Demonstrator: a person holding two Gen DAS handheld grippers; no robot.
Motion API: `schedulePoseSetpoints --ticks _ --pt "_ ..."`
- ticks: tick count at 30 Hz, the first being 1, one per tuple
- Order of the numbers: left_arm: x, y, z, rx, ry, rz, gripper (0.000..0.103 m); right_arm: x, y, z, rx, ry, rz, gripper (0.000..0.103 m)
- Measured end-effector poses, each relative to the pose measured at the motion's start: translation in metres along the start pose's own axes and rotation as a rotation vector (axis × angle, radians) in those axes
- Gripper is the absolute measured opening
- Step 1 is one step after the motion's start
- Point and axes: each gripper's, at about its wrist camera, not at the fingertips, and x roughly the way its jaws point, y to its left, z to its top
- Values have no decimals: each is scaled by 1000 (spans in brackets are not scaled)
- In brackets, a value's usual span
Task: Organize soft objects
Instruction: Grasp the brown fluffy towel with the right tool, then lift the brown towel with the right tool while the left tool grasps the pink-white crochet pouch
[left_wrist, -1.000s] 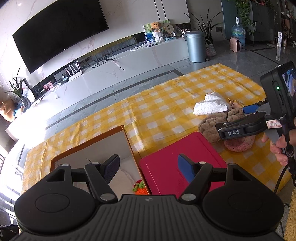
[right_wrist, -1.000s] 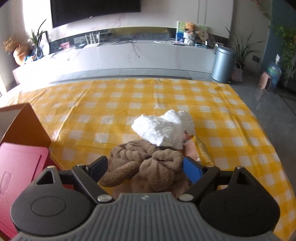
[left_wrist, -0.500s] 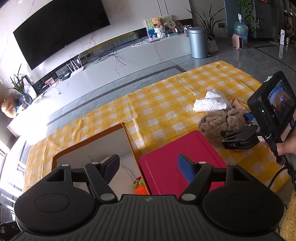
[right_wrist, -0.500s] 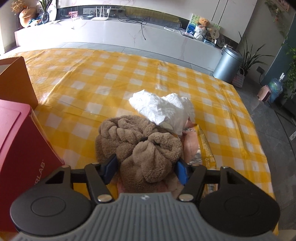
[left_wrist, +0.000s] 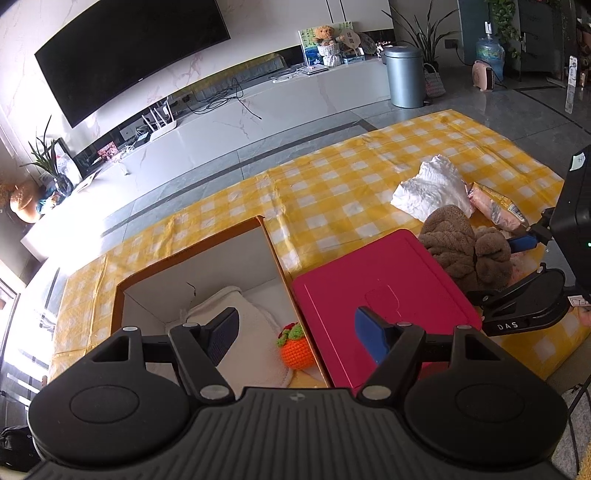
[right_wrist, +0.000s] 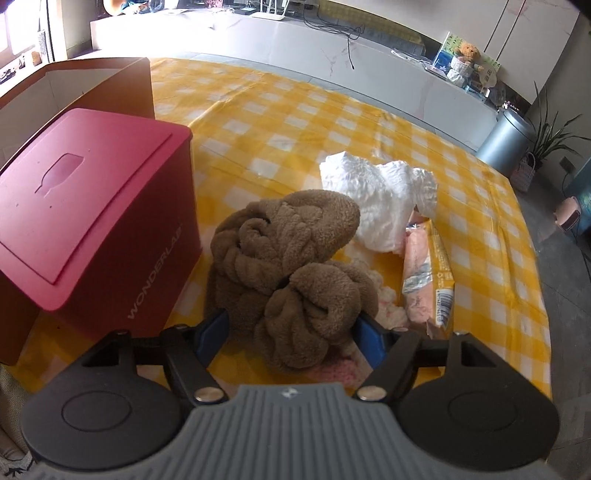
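A brown fluffy cloth (right_wrist: 291, 258) lies bunched on the yellow checked sheet (right_wrist: 295, 122), to the right of a red lidded box (right_wrist: 85, 206). My right gripper (right_wrist: 290, 332) straddles its near lump. The jaws are opening; the right pad touches the fluff and the left pad stands just off it. The left wrist view shows the same cloth (left_wrist: 465, 251) with the right gripper (left_wrist: 509, 269) around it. My left gripper (left_wrist: 295, 326) hangs open and empty above an open cardboard box (left_wrist: 199, 266) holding a white towel (left_wrist: 251, 332) and an orange crocheted toy (left_wrist: 293, 350).
A crumpled white cloth (right_wrist: 376, 199) and a pink packet in a yellow wrapper (right_wrist: 424, 273) lie just beyond the brown cloth. Something pink and knitted (right_wrist: 332, 369) peeks from under it. The red box (left_wrist: 376, 288) stands against the cardboard box. Grey floor surrounds the sheet.
The right gripper closed in on the brown cloth, then its jaws widened again; it rolled and shifted so the red box now fills its left side. The left gripper stayed put.
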Motion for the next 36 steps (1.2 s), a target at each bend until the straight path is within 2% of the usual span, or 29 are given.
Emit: schedulePoseSetpoints --ticks 4,6,7,9,14,19,22,23,26,28,30,32,34,36 --pt "1 5 0 -15 -1 13 84 9 8 2 -56 8 -21 84" --pt "2 8 0 -34 12 18 84 15 12 3 -95 21 -48 83" --pt "3 9 0 -40 17 19 84 18 13 4 -98 30 -67 80" --pt "2 10 -1 -44 20 17 84 17 8 7 -63 28 -80 66" --pt "0 9 -3 -31 25 29 84 11 -4 6 1 12 -62 54" --pt "-6 8 -4 -33 17 23 84 -11 -29 7 198 -108 123 48" --pt "-9 7 -4 -36 7 14 84 -28 -41 4 273 -196 182 37" --pt "-9 7 -4 -37 6 11 85 -33 -45 3 299 -217 205 37" --pt "-7 2 -2 -35 19 8 84 -32 -43 1 283 -187 167 37" --pt "-8 -2 0 -35 17 3 84 -23 -40 0 264 -141 147 38" --pt "-9 -7 0 -27 14 -7 84 -16 -34 0 221 -98 133 59" --pt "-8 -12 -1 -11 17 -13 84 -10 -23 -2 143 -49 110 72" --pt "-6 -16 -2 12 25 -11 84 -7 -8 -5 28 -6 65 76" --pt "-6 -20 -4 32 25 -11 84 -10 5 -7 -81 -6 5 81"
